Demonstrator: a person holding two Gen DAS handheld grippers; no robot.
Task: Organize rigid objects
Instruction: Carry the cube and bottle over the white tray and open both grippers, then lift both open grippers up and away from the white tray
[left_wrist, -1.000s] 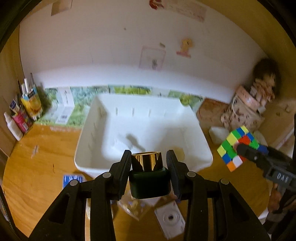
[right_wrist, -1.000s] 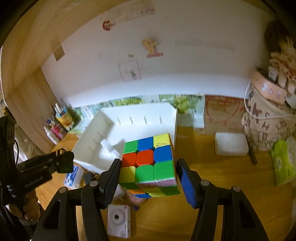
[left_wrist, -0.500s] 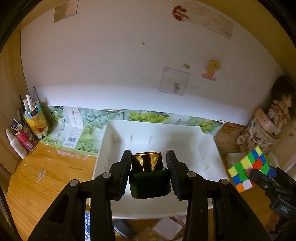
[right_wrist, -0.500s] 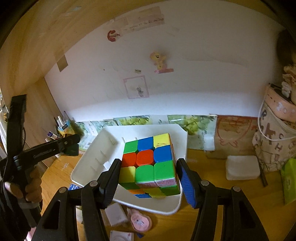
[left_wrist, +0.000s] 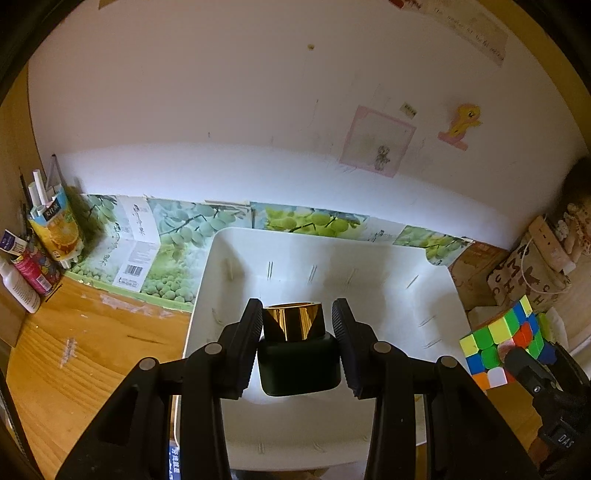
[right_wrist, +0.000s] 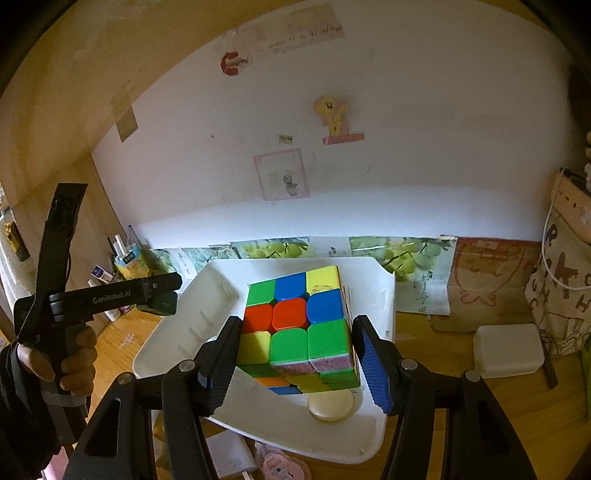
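Left gripper (left_wrist: 297, 325) clamped on a dark green bottle (left_wrist: 299, 367) with a gold cap (left_wrist: 293, 321); the cap stands up between the fingertips. Directly beyond and below the fingers: white bin (left_wrist: 369, 266) on the wooden desk (left_wrist: 92, 354).

Right gripper (right_wrist: 295, 343) clenched on a colour cube (right_wrist: 299, 325), both pads against its sides. The bin (right_wrist: 173, 339) lies under and ahead of these fingers; a round cream disc (right_wrist: 330, 406) sits inside it, just below the cube. A hand (right_wrist: 62, 363) holds the left gripper's handle, far left of the fingers.
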